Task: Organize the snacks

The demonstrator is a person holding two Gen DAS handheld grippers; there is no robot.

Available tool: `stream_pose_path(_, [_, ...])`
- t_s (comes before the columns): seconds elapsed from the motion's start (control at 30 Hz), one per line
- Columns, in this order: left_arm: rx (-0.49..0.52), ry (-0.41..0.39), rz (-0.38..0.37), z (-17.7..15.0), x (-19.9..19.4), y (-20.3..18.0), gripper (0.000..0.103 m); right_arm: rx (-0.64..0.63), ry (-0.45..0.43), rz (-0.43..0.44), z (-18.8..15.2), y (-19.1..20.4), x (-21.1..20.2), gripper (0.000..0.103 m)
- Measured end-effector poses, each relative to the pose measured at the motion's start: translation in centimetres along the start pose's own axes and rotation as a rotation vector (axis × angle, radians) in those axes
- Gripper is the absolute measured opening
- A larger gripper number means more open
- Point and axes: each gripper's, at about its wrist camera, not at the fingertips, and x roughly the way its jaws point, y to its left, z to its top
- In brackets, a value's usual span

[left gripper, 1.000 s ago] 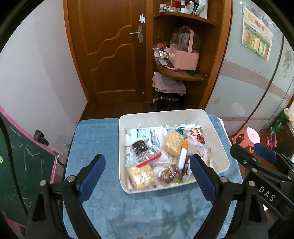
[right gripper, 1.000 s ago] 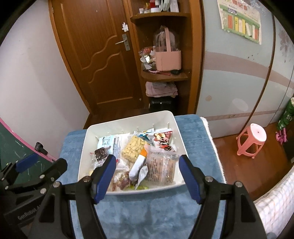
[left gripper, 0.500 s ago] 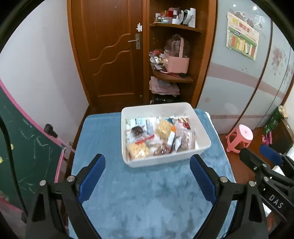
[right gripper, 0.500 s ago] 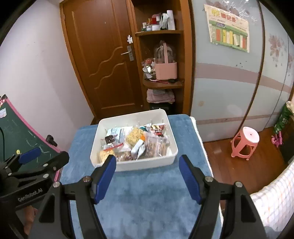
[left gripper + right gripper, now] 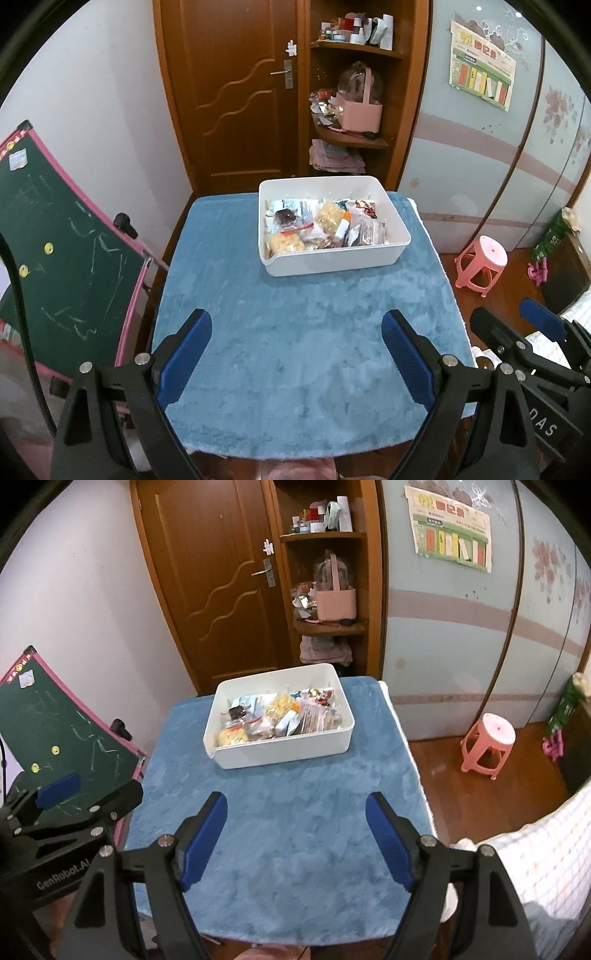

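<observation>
A white plastic bin [image 5: 332, 262] stands at the far side of a table covered with blue cloth [image 5: 295, 350]. It holds several snack packets [image 5: 321, 225], lying mixed together. The bin also shows in the right wrist view [image 5: 284, 751] with the snack packets [image 5: 280, 716] inside. My left gripper [image 5: 295, 354] is open and empty, held well back over the near part of the cloth. My right gripper [image 5: 295, 834] is open and empty, also well back from the bin. Each gripper shows at the edge of the other's view.
A green chalkboard [image 5: 55, 258] leans at the table's left. A pink stool [image 5: 480, 262] stands on the floor at the right. A wooden door [image 5: 236, 92] and a corner shelf with a pink basket [image 5: 358, 110] lie beyond the table. A checked cloth [image 5: 535, 867] is at the near right.
Both grippers have pulled back and up from over the bin, so the bin now looks small and far. Both stayed open and empty.
</observation>
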Motion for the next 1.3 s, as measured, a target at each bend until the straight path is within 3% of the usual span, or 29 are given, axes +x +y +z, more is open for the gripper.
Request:
stream_pose_path(0.23, [-0.002, -0.008, 0.033, -1.9, -1.6, -0.2, 0.093, 0.012, -0.005, 0.017, -0.8, 0.1, -1.4, 0.078])
stream_pose_path(0.7, [-0.009, 0.011, 0.039, -2.3, -1.7, -0.3, 0.093, -0.007, -0.03, 0.005, -0.9, 0.1, -2.5, 0.078])
stream_pose_path(1.3, [0.001, 0.024, 0.036, 0.3, 0.2, -0.8, 0.093, 0.005, -0.033, -0.002, 0.9, -0.4, -1.4, 0.078])
